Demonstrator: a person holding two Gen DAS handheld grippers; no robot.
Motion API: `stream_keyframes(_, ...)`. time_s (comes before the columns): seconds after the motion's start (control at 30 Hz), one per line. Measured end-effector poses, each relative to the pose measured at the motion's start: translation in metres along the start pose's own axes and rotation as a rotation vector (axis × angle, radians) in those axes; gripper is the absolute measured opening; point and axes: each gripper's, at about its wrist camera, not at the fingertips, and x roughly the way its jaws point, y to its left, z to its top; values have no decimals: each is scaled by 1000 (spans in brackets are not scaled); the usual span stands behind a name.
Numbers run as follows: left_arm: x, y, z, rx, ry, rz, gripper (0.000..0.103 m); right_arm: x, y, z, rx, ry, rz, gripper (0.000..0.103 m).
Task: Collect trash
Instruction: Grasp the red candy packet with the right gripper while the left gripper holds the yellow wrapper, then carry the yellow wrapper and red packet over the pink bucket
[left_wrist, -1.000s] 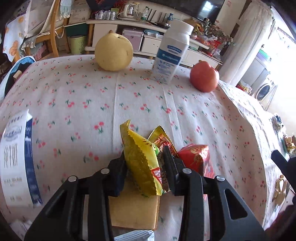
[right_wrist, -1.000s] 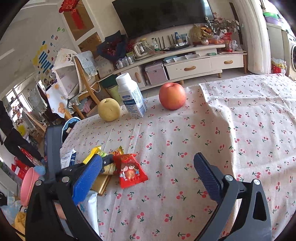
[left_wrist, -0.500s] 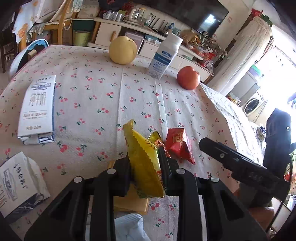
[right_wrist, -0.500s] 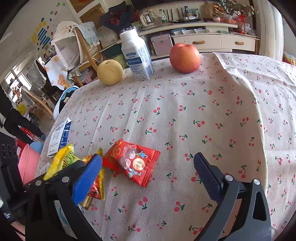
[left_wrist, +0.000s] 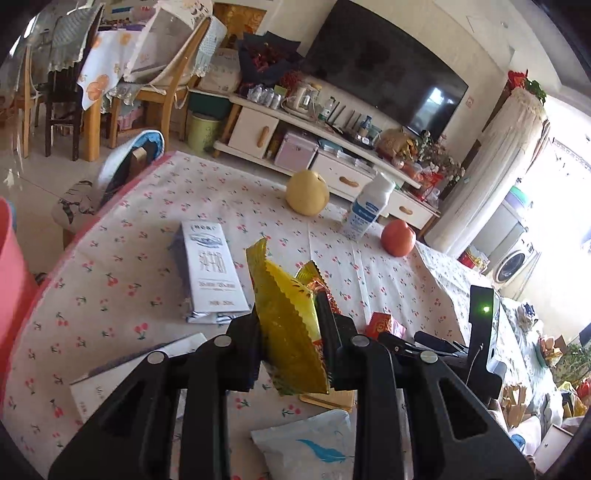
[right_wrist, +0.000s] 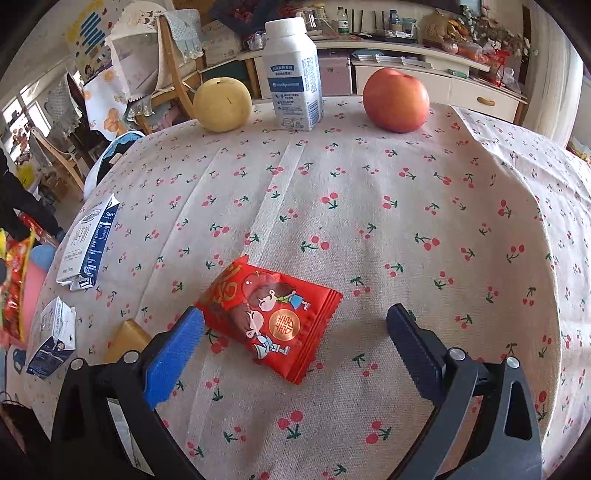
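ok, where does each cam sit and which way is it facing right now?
Left wrist: on the left gripper, raised above the table, facing the TV wall; its fingers clamp a yellow wrapper; the right gripper's body shows at right.
Right wrist: on the right gripper, low, fingers open around a red packet on the cloth.
Shared: pear, milk bottle, apple, flattened carton, red packet.

Home living/dining room: wall-mounted TV above a low white media cabinet cluttered with bottles and a kettle, wooden dining chairs draped with cloths, washing machine at far right, cherry-print tablecloth over the surface, kids' drawings on the wall
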Motion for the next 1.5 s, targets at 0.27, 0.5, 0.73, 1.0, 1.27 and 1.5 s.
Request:
stream_keyframes(0.27,-23,31,16,-6,-110,61,28,17,25,2,-128,-6,-69,98)
stream_keyframes(0.5,-26,54,19,-27,-148,109,28,11,40,-1,-207,-36,-59,62)
stream_keyframes(0.73,-28,68,22,-58,-146,103,28,6,42,-9,-203,-53,-40,46)
stream_keyframes(1.0,-31,74,23,-83,-139,83,28,-16,49,-14,-163,-117,7,31)
stream_keyframes(1.27,-39,81,25,-107,-145,83,28,-47,59,-16,-118,-190,61,28)
stream_keyframes(1.5,-51,85,28,-111,-178,120,28,-77,89,-13,-108,-237,148,26)
